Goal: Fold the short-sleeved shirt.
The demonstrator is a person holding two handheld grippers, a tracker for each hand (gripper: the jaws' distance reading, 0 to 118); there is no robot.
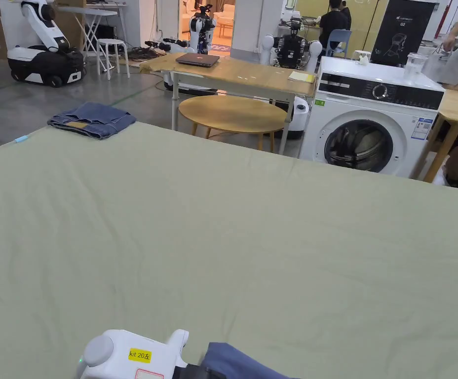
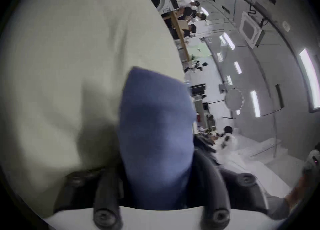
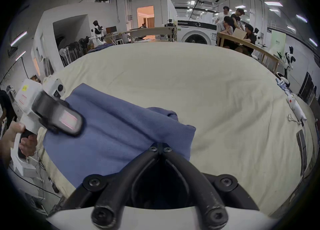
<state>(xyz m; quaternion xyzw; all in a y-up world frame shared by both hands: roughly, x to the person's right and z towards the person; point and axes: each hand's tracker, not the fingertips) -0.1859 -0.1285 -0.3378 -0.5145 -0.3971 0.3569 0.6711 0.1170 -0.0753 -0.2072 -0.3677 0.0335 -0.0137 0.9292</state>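
A blue short-sleeved shirt (image 3: 112, 129) hangs bunched over the near edge of the green-covered table (image 1: 223, 237), held between both grippers. In the right gripper view my right gripper (image 3: 160, 148) has its black jaws closed together on a fold of the cloth. My left gripper (image 3: 67, 121) sits to the left, one black jaw lying over the shirt's edge, a hand on its handle. In the left gripper view the shirt (image 2: 155, 112) runs up between the jaws of the left gripper (image 2: 155, 173) and hides their tips. The head view catches the left gripper (image 1: 198, 370) and a corner of the shirt (image 1: 238, 362) at the bottom edge.
Folded jeans (image 1: 92, 120) lie on the table's far left corner. A small white item with a cord (image 3: 294, 109) rests at the right edge. Beyond the table stand a washing machine (image 1: 371, 123), a round wooden table (image 1: 233, 113) and several people (image 3: 232, 24).
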